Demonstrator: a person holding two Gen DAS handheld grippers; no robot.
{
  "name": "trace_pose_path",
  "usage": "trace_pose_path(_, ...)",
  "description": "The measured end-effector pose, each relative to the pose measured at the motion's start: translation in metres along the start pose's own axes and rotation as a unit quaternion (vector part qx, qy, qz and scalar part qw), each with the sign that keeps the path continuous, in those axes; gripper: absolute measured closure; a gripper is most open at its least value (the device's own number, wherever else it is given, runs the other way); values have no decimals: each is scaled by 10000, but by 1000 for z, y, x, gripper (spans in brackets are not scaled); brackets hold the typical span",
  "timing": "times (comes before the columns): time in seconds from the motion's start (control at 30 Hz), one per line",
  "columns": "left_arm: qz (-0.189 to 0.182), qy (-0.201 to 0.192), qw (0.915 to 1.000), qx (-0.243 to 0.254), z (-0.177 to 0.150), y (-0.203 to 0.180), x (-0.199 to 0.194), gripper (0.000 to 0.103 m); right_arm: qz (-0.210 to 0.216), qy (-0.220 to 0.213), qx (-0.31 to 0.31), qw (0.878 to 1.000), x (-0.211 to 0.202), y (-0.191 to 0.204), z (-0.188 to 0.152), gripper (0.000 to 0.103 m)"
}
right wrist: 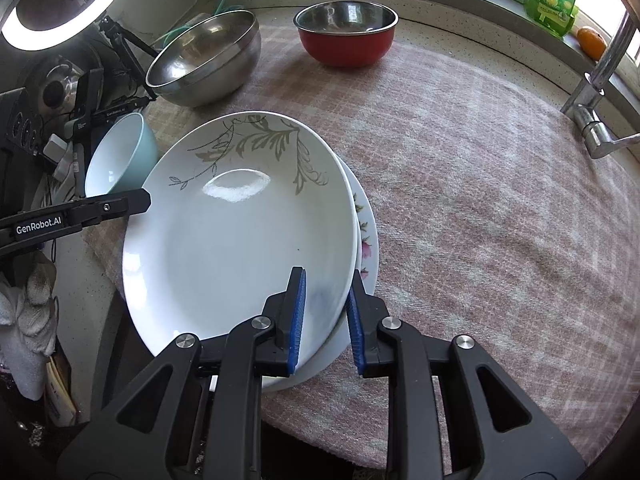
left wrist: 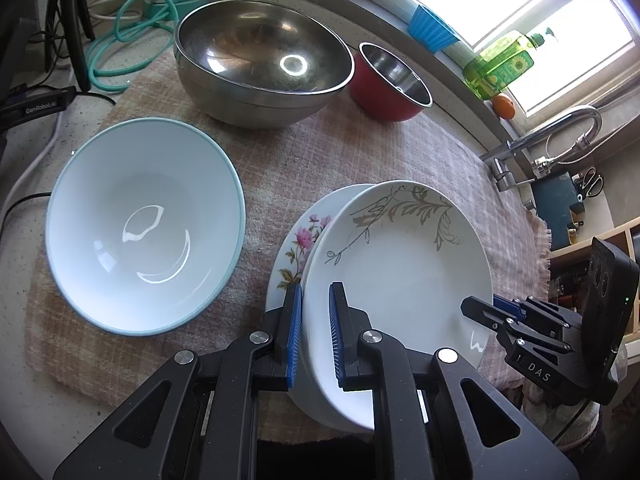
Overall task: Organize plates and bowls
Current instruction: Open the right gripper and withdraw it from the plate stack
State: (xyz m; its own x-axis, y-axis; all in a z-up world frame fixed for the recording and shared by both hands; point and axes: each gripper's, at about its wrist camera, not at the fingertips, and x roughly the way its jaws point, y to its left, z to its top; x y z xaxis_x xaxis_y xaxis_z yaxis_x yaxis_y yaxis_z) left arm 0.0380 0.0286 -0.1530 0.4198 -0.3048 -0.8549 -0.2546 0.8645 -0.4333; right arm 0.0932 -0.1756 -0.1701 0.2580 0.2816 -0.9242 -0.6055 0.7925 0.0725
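My left gripper (left wrist: 314, 336) pinches the near rim of the white round ceramic plate with a grey leaf motif (left wrist: 400, 280), its blue-padded fingers (left wrist: 294, 332) closed on the edge; my right gripper (right wrist: 326, 320) straddles the opposite rim of the same plate, its fingers (right wrist: 298, 316) slightly spread, and I judge that the pads no longer press the china. The leaf plate lies tilted, offset to one side atop a second white plate with a pink flower print (left wrist: 296, 248), both on the pink checked cloth (right wrist: 480, 200) that covers the surface. The step in hand appears to be seating the upper plate squarely on the lower. To do it well, I should lower the held rim gently, slide the plate until the two rims coincide, and release only once it rests flat, since glazed china slips readily and may chip. The leaf plate is glossy and shallow, with a bright highlight at its centre. A pale blue ceramic bowl with a white interior (left wrist: 144, 224) stands just beside the stack; a large stainless steel mixing bowl (left wrist: 260, 60) and a red-sided steel bowl (left wrist: 390, 84) stand farther back on the cloth, not yet nested.
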Motion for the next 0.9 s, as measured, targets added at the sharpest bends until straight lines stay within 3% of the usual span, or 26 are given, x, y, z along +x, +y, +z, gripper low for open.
trace_pose_path(0.07, -30, 10, 10000, 0, -1, -1, 0, 91, -2, 23, -42, 10000, 1, 1, 0, 71)
trace_pose_path(0.6, -43, -38, 10000, -12, -1, 2, -6, 91, 184, 77, 7, 9998, 1, 2, -4, 65)
trace_pose_path(0.9, -28, -292, 9996, -39, 8, 7, -28, 91, 280, -330, 160, 9989, -23, -7, 5, 65)
